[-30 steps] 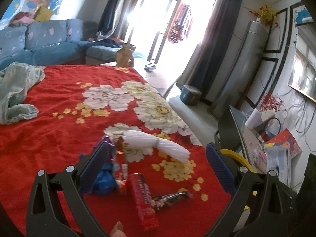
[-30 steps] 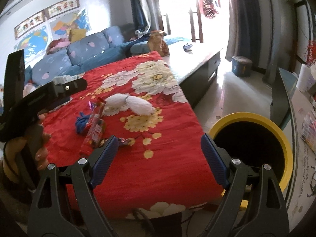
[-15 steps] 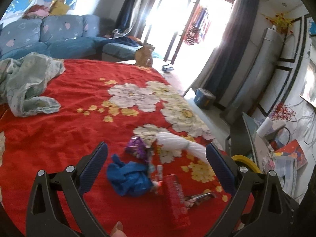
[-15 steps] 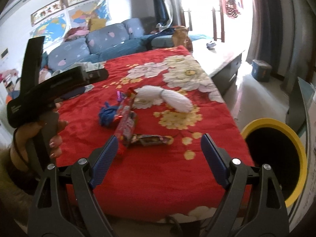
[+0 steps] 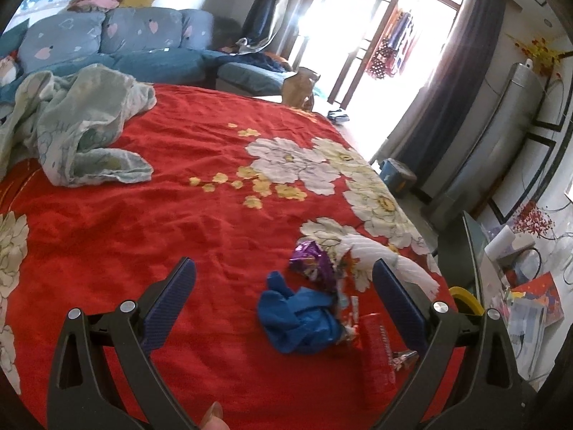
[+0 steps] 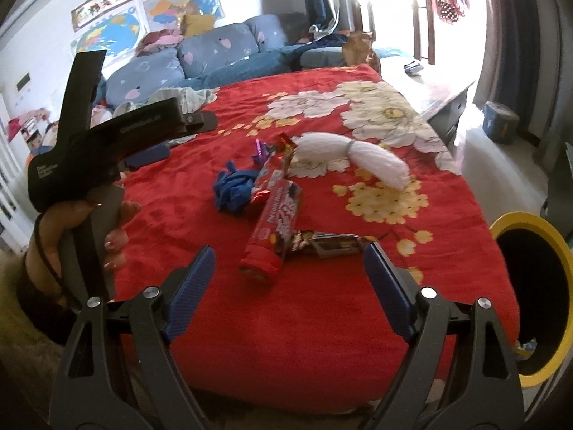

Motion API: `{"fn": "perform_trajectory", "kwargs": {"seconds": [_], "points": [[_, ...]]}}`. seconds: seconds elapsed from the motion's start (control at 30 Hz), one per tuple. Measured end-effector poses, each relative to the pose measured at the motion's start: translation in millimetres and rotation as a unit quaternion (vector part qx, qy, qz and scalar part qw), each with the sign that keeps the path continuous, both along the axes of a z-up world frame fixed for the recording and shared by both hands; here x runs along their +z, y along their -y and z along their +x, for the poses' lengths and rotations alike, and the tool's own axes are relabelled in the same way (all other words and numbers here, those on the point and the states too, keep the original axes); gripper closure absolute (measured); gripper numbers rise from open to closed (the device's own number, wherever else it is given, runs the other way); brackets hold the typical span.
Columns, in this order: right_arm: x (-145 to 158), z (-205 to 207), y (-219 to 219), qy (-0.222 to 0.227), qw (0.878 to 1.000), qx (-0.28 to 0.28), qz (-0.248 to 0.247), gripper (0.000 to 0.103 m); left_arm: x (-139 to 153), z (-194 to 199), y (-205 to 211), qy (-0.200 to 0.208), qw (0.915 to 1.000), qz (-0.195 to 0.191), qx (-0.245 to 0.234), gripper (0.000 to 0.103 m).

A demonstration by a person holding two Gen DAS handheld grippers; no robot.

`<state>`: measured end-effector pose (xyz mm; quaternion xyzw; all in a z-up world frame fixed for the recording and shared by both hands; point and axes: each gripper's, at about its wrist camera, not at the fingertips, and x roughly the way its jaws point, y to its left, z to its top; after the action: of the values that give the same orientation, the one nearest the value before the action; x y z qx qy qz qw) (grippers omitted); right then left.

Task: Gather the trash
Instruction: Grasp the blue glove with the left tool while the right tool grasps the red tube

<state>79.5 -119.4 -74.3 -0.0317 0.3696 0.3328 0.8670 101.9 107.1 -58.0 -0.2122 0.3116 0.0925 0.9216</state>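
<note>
Trash lies on a red flowered cloth (image 6: 322, 322): a red snack tube (image 6: 274, 227), a dark candy wrapper (image 6: 327, 243), a crumpled blue glove (image 6: 234, 186), a purple foil wrapper (image 5: 311, 258) and a white bundle (image 6: 354, 154). My right gripper (image 6: 290, 285) is open and empty, just in front of the tube and the dark wrapper. My left gripper (image 5: 283, 302) is open and empty above the cloth, with the blue glove (image 5: 297, 317) between its fingers in view. It also shows in the right wrist view (image 6: 150, 136), held at the left. A yellow-rimmed black bin (image 6: 533, 286) stands at the right.
A pale green cloth (image 5: 75, 122) lies crumpled at the table's far left. A blue sofa (image 5: 118, 46) stands behind. A brown paper bag (image 5: 301, 86) sits at the far edge. A cluttered side table (image 5: 519, 286) stands to the right, beyond the bin.
My left gripper has drawn back and to the left, so the trash now sits at its right side. My right gripper has swung left from the bin toward the red tube and wrapper.
</note>
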Motion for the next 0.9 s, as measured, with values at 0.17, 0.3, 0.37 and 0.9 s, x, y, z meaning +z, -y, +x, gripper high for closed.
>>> {"fn": "perform_trajectory", "kwargs": {"seconds": [0.17, 0.3, 0.37, 0.9], "points": [[-6, 3, -11, -0.013, 1.000, 0.010, -0.002, 0.033, -12, 1, -10, -0.015, 0.9996, -0.025, 0.001, 0.009], [-11, 5, -19, -0.023, 1.000, 0.018, -0.004, 0.039, -22, 3, -13, -0.024, 0.9980, -0.058, -0.010, 0.024], [-14, 6, -24, -0.030, 0.999, 0.024, -0.006, 0.043, -27, 5, -13, -0.028, 0.9970, -0.070, -0.015, 0.032], [-37, 22, -42, -0.064, 0.998, 0.026, -0.013, 0.065, -61, 17, -10, -0.056, 0.9892, -0.127, -0.048, 0.045]]}}
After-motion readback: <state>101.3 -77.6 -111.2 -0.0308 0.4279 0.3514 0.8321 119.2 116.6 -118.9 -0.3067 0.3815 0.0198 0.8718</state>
